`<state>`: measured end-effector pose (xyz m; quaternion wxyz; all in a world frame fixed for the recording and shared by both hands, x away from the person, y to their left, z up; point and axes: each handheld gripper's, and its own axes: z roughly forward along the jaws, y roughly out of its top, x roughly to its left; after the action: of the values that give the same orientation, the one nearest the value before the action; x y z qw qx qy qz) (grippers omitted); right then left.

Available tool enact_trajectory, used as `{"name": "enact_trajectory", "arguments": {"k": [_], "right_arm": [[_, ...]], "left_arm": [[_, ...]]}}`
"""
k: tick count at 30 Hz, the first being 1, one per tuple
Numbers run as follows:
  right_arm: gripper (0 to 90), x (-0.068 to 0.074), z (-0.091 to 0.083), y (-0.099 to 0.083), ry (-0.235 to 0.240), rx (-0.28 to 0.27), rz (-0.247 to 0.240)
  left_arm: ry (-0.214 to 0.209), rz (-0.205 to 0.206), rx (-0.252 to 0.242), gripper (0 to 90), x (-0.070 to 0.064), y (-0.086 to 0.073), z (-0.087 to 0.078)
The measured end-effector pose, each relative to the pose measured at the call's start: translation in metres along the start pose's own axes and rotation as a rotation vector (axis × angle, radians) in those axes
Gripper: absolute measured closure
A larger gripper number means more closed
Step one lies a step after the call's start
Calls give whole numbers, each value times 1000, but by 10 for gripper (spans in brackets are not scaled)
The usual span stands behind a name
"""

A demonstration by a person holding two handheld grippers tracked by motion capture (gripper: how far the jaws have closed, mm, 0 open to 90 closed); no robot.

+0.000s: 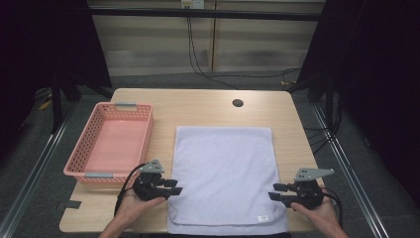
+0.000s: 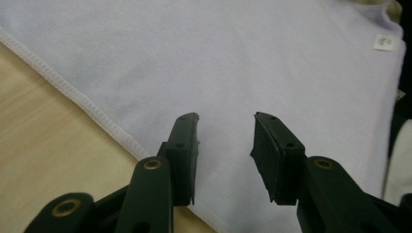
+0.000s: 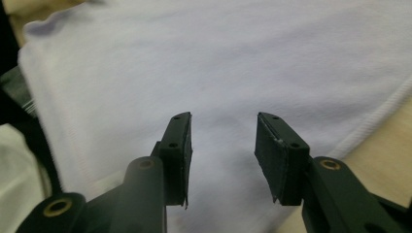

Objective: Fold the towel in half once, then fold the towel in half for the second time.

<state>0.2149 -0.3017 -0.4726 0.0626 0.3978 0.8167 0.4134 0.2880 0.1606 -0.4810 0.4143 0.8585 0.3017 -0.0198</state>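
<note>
Between the two grippers, a pale lilac towel (image 1: 225, 178) lies flat on the wooden table (image 1: 198, 106), folded to a rectangle whose near edge hangs a little over the table's front. At its left edge sits the left gripper (image 1: 174, 191), held in a hand (image 1: 133, 206) that comes in from below; its jaws point across toward the cloth and their tips reach just over the hem. In the left gripper view the left gripper (image 2: 226, 141) has its jaws spread, with bare towel (image 2: 233, 63) showing in the gap between them and nothing pinched; the stitched hem runs off diagonally to the left of the left jaw, with bare table (image 2: 43, 136) beyond it, and a small white label (image 2: 384, 42) sits far ahead to the right of the right jaw. At the towel's right edge the right gripper (image 1: 274, 192) mirrors this, held by the other hand (image 1: 317, 210). In the right gripper view the right gripper (image 3: 222, 145) likewise has its jaws apart and gripping nothing, the towel (image 3: 218, 63) filling the space ahead and between them, its hem passing to the right of the right jaw. Beyond the left gripper, well away from its jaws, stands a pink basket (image 1: 89, 148) just beside the towel
</note>
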Motion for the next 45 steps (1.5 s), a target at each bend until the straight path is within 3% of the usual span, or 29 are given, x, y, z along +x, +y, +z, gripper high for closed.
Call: {"name": "enact_trajectory", "arguments": {"k": [2, 4, 7, 8, 10, 13, 15, 18, 19, 23, 27, 30, 32, 34, 37, 40, 43, 45], "right_arm": [[573, -10, 6, 4, -31, 13, -4], [565, -20, 14, 8, -36, 38, 24], [533, -30, 27, 14, -69, 65, 28], [528, -32, 31, 16, -80, 71, 27], [506, -36, 39, 20, -99, 79, 11], [506, -38, 48, 24, -116, 89, -2], [535, -35, 48, 23, -137, 98, -31], [645, -31, 45, 19, -167, 104, -60], [684, -31, 43, 18, -168, 106, -53], [779, -26, 34, 9, -145, 119, -51], [786, -19, 24, 1, -117, 142, -49], [786, -15, 17, -4, -102, 155, -36], [783, -11, 13, -9, -84, 153, -37], [771, -5, 7, -15, -76, 165, -32], [758, 7, -2, -24, -64, 182, -42], [744, 15, -9, -31, -53, 193, -43], [674, 18, -9, -29, -57, 207, -56], [635, 12, -9, -25, -78, 166, -43]], "left_arm": [[26, 0, -2, 609, 4, 5, 5], [39, 8, 0, 602, 7, 12, 12], [51, -10, -7, 596, 14, 20, 22], [53, -18, 14, 592, 18, 22, 27], [101, -50, 16, 579, 27, 24, 35], [84, -58, 13, 605, 32, 24, 37], [129, -11, 21, 656, 27, 22, 37], [151, 9, 35, 758, 20, 22, 38], [142, 28, 40, 792, 18, 21, 38], [115, 39, 49, 824, 8, 17, 38], [116, 49, 59, 820, -4, 14, 38], [90, 58, 63, 813, -11, 10, 37], [64, 47, 76, 810, -15, 7, 34], [76, 76, 84, 800, -23, 3, 32], [69, 72, 102, 772, -34, -1, 29], [30, 82, 129, 741, -47, -8, 24], [10, 89, 145, 710, -51, -12, 19], [-5, 65, 133, 669, -45, -9, 18]]}}
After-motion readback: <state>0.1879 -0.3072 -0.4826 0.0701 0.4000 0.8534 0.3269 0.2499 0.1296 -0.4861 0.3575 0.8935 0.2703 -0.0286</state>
